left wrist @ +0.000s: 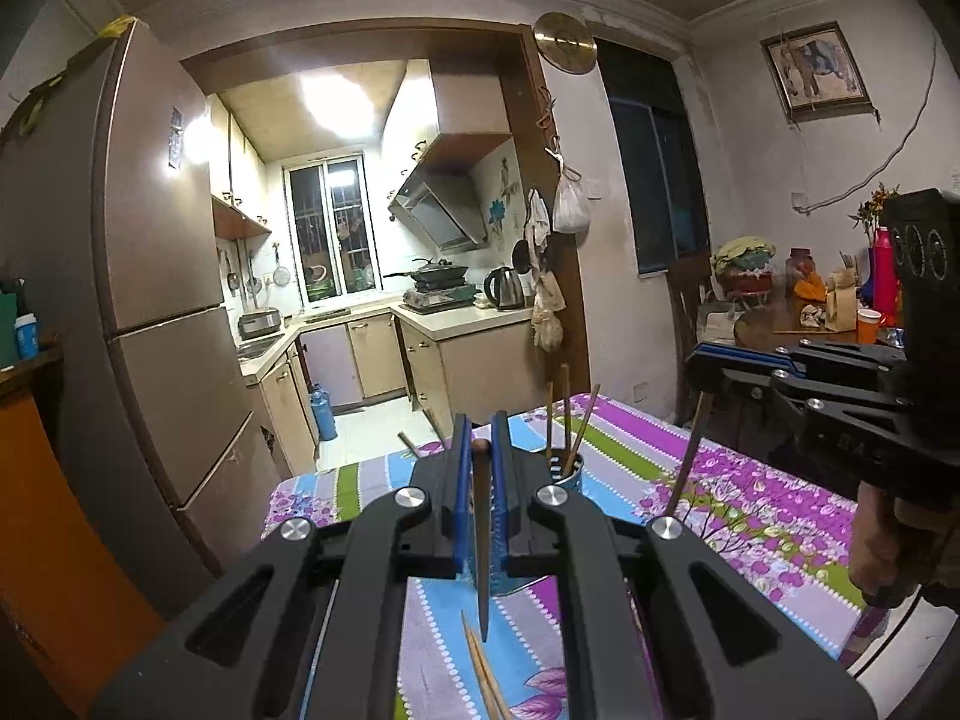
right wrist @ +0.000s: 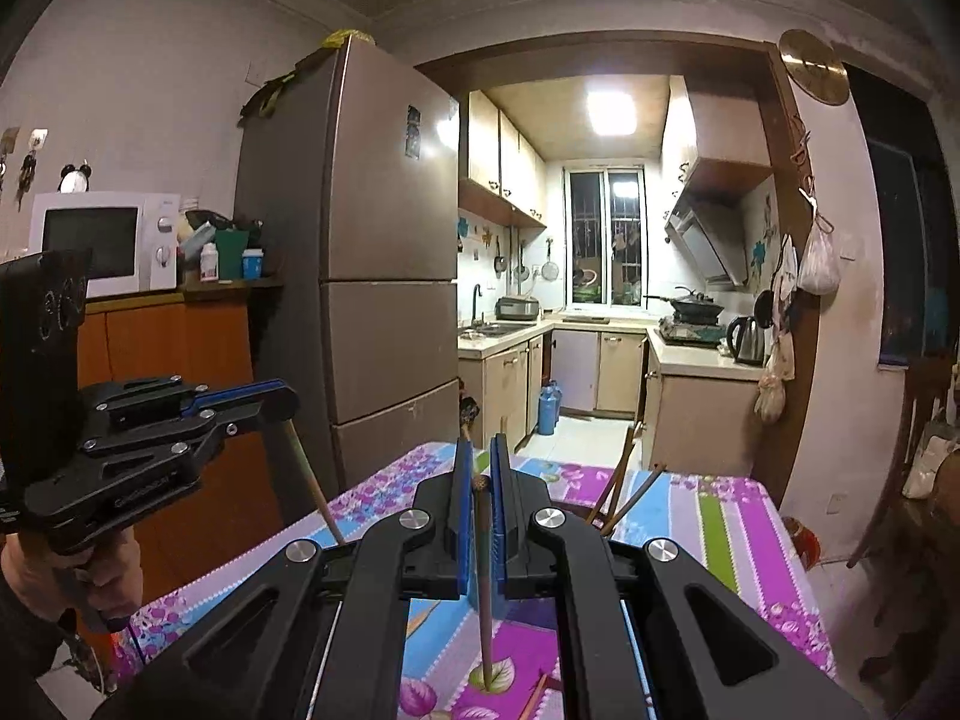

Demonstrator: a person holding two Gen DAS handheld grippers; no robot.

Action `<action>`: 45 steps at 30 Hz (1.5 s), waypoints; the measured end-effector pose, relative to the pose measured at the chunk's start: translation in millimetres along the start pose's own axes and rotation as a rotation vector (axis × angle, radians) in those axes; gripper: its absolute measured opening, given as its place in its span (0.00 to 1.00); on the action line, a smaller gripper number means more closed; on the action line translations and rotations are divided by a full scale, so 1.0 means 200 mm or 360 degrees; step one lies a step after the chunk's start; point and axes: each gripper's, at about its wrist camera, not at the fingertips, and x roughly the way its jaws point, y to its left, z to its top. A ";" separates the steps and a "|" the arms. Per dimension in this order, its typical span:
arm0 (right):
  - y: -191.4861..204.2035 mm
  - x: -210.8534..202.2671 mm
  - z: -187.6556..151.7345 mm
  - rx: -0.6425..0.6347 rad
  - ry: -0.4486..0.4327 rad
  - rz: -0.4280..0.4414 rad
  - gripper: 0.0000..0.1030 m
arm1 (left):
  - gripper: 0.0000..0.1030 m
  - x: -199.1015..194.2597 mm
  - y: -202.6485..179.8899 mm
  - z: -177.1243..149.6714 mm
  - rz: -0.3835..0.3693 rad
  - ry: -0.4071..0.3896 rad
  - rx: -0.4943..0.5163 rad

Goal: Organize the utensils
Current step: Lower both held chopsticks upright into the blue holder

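No text, label, brand or number can be read anywhere: the raised lettering on the side of the left claw (right wrist: 273, 405) is too blurred to make out, as is the small sticker on the fridge (right wrist: 413, 131) door.

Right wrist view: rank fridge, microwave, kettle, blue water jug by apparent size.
1. fridge, by far the largest.
2. microwave.
3. kettle and blue water jug look about alike; both are small and far off, so I won't rank them.
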 end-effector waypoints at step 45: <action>-0.45 0.64 0.44 0.0072 -0.0097 0.0003 0.07 | 0.05 0.68 0.12 0.45 -0.0066 -0.0105 -0.0155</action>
